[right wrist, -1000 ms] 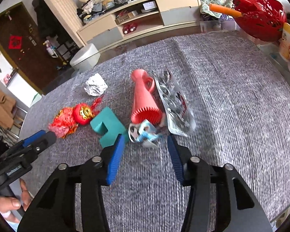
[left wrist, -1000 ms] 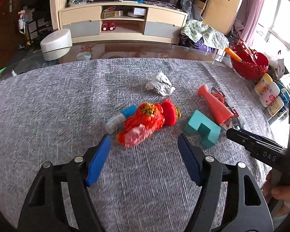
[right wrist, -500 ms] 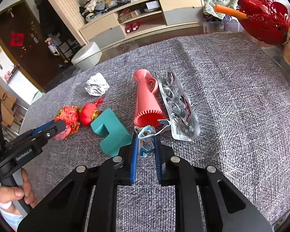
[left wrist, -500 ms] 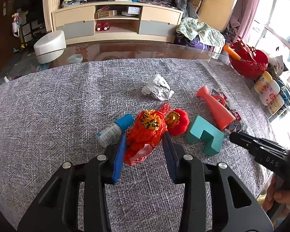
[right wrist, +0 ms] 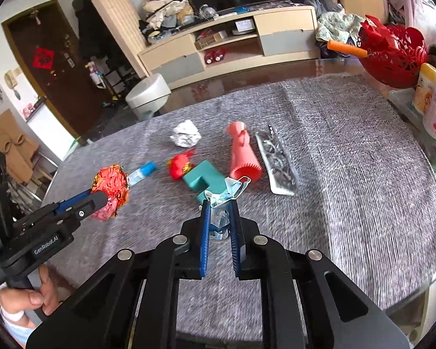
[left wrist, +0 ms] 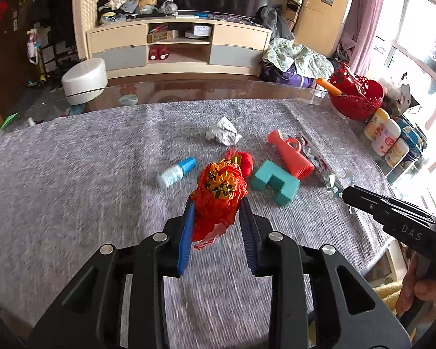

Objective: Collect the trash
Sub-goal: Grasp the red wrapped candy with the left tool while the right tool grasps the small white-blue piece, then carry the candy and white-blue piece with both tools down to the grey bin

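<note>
My left gripper (left wrist: 216, 203) is shut on a crumpled red and gold foil wrapper (left wrist: 221, 192) and holds it above the grey cloth; it also shows in the right wrist view (right wrist: 111, 184). My right gripper (right wrist: 220, 205) is shut on a crumpled blue face mask (right wrist: 228, 190), lifted off the cloth; it shows in the left wrist view (left wrist: 335, 186). A crumpled white paper ball (left wrist: 223, 131) (right wrist: 186, 135) and an empty silver blister pack (right wrist: 277, 160) lie on the table.
On the grey cloth (left wrist: 72, 180) lie a small blue-capped bottle (left wrist: 175, 171), a red ball ornament (right wrist: 178, 164), a teal block (left wrist: 274, 181) and a coral brush (right wrist: 242, 157). A red basket (left wrist: 356, 96) and bottles (left wrist: 385, 135) stand at the right edge.
Both grippers closed on their items and lifted them: the left raised the foil wrapper off the cloth, the right raised the face mask and pulled back.
</note>
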A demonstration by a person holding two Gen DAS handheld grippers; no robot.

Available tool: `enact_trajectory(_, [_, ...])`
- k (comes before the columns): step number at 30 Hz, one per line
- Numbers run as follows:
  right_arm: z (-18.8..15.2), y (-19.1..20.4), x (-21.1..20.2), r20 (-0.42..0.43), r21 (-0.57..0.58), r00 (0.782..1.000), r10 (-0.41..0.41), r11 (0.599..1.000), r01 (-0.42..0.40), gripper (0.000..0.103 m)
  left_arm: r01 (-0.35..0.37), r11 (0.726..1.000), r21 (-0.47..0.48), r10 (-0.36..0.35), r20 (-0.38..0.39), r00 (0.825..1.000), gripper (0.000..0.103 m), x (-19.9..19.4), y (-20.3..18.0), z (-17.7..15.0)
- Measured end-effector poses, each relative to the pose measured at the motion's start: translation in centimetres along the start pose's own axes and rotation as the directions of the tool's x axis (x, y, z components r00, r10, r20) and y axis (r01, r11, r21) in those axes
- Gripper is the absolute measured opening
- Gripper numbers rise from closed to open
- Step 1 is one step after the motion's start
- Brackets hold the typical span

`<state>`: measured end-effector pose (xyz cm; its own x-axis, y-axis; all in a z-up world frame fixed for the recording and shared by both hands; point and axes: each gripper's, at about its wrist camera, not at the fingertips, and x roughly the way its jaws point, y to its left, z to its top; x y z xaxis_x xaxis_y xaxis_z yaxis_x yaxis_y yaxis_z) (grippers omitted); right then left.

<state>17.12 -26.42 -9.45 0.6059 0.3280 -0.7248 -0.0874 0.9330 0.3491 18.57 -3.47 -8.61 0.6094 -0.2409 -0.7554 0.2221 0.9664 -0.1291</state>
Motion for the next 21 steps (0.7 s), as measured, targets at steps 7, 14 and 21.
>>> enact_trajectory(7, [-3.2,2.2,-2.9,-0.007,-0.034,1.000,0.022,0.999,-0.022,0.014,-0.057,0.998,-0.003,0.057,-0.007,0.998,0.029,-4.0,-0.8,-3.8])
enact_trajectory(14, [-7.1,3.7,-5.2,-0.038,-0.069,0.999,0.037,0.997,-0.039,0.014,-0.073,0.997,0.016,0.074,-0.029,0.997,0.029,-8.0,-1.7,-9.7])
enact_trajectory(21, [-11.0,4.5,-6.5,-0.072,-0.095,0.996,0.044,0.994,-0.050,0.014,-0.038,0.999,-0.009,0.037,-0.068,0.997,0.029,-9.8,-2.0,-14.4])
